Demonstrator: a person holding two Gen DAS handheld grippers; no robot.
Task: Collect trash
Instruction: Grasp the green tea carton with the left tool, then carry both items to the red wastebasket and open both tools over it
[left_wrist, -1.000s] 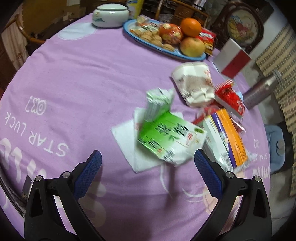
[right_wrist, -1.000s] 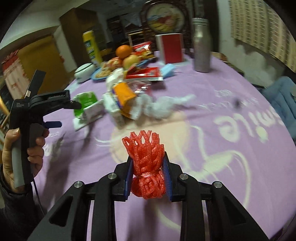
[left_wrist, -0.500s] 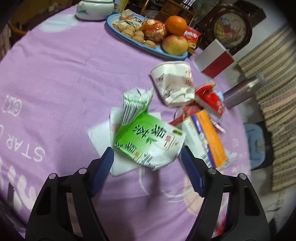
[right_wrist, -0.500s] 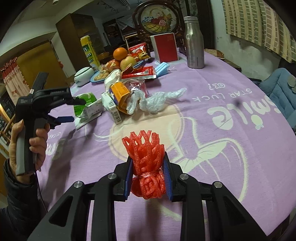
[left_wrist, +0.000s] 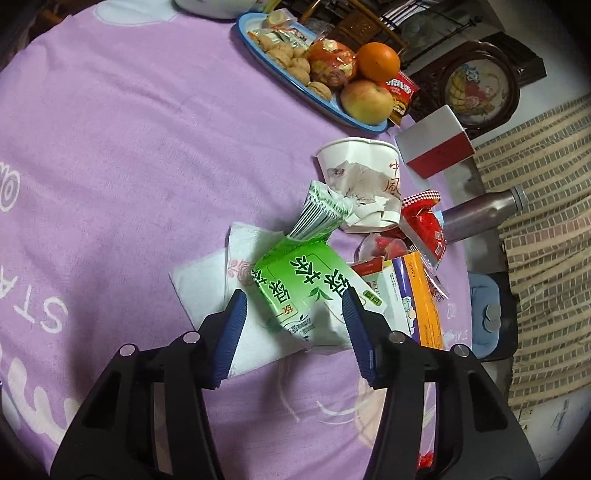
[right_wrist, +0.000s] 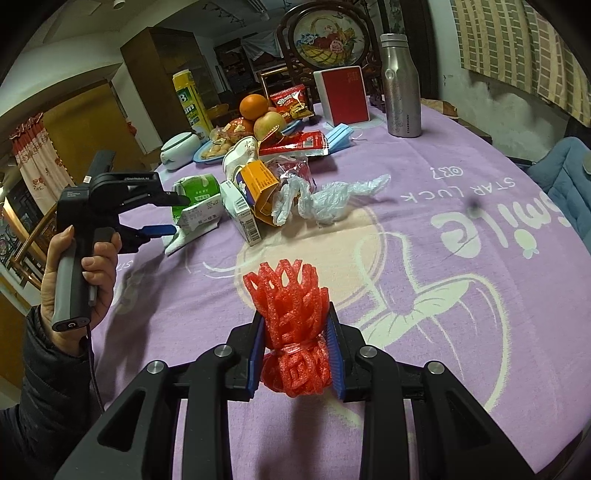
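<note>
A crushed green drink carton (left_wrist: 306, 288) lies on a white napkin (left_wrist: 207, 280) on the purple tablecloth. My left gripper (left_wrist: 293, 314) points down at it with a blue pad on each side of it. Its jaws are closing, and the pads are not clearly pressing. In the right wrist view a hand holds that gripper (right_wrist: 180, 216) at the carton (right_wrist: 195, 188). My right gripper (right_wrist: 294, 321) is shut on a bunched red foam net (right_wrist: 291, 332), held above the cloth near the table's front.
Beside the carton lie a crumpled paper cup (left_wrist: 362, 177), an orange-and-white box (left_wrist: 413, 295), a red wrapper (left_wrist: 424, 221) and a clear plastic bag (right_wrist: 328, 199). Behind them are a blue plate (left_wrist: 364, 125) of fruit and snacks, a red-and-white box (right_wrist: 345, 96) and a steel bottle (right_wrist: 400, 85).
My left gripper has come down and forward onto the green carton, and its jaws have narrowed around it. The right gripper has kept still with the red net in it.
</note>
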